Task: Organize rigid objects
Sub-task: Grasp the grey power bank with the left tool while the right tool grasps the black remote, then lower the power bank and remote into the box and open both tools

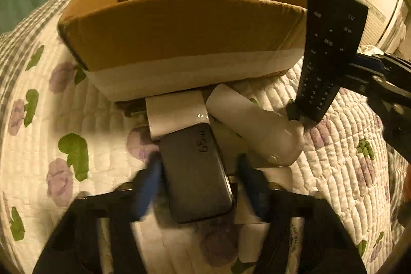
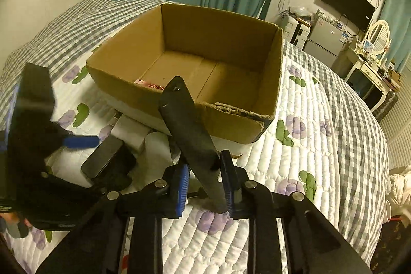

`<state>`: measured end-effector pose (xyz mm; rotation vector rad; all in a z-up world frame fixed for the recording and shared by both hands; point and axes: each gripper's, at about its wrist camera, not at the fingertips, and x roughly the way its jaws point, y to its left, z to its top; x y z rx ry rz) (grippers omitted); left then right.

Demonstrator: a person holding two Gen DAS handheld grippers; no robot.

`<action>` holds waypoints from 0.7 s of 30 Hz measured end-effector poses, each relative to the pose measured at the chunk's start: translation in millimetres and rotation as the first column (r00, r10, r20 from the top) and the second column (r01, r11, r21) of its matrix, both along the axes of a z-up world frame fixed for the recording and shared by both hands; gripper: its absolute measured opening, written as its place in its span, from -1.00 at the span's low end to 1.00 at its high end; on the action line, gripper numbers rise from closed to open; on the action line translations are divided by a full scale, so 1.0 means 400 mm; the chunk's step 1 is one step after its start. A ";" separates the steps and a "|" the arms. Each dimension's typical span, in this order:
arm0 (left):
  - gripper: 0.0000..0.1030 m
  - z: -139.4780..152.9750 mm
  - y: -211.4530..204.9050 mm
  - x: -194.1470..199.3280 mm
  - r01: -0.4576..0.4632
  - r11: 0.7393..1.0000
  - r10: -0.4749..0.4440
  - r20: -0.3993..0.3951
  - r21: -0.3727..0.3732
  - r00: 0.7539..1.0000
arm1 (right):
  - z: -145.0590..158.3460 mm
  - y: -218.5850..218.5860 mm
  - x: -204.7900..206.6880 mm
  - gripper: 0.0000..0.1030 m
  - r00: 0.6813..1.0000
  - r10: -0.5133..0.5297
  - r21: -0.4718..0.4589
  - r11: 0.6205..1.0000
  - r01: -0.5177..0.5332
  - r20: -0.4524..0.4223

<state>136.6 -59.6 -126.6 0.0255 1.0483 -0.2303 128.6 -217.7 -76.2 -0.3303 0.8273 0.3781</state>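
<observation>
The cardboard box (image 2: 195, 63) on the quilt (image 2: 321, 145) holds only a small pink item (image 2: 150, 85) at its near wall, so sorting looks barely begun. Near the box lie white blocks (image 1: 176, 114) and a white cylinder (image 1: 254, 127). The right gripper (image 2: 205, 186) clamps the black remote (image 2: 191, 135), raised. The left gripper (image 1: 197, 168), spread wide, straddles a dark charger (image 1: 197, 176), ungripped.

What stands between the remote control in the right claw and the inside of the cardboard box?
Only the box's near wall. The right claw holds the remote control tilted above the quilt, its tip already at that wall; nothing else visible blocks it.
</observation>
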 end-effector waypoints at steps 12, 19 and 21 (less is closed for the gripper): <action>-0.15 0.074 0.002 -0.059 0.035 0.999 -0.035 0.005 -0.014 0.999 | 0.071 0.014 -0.033 -0.65 0.999 0.012 0.032 0.999 -0.013 0.033; -0.17 0.186 0.018 -0.098 0.041 0.999 -0.039 0.087 -0.020 0.995 | 0.163 0.025 -0.053 -0.65 0.997 -0.006 0.065 0.998 0.001 0.077; -0.17 0.236 0.021 -0.090 0.044 0.999 -0.041 0.131 -0.018 0.991 | 0.207 0.024 -0.051 -0.65 0.995 -0.019 0.079 0.997 0.011 0.099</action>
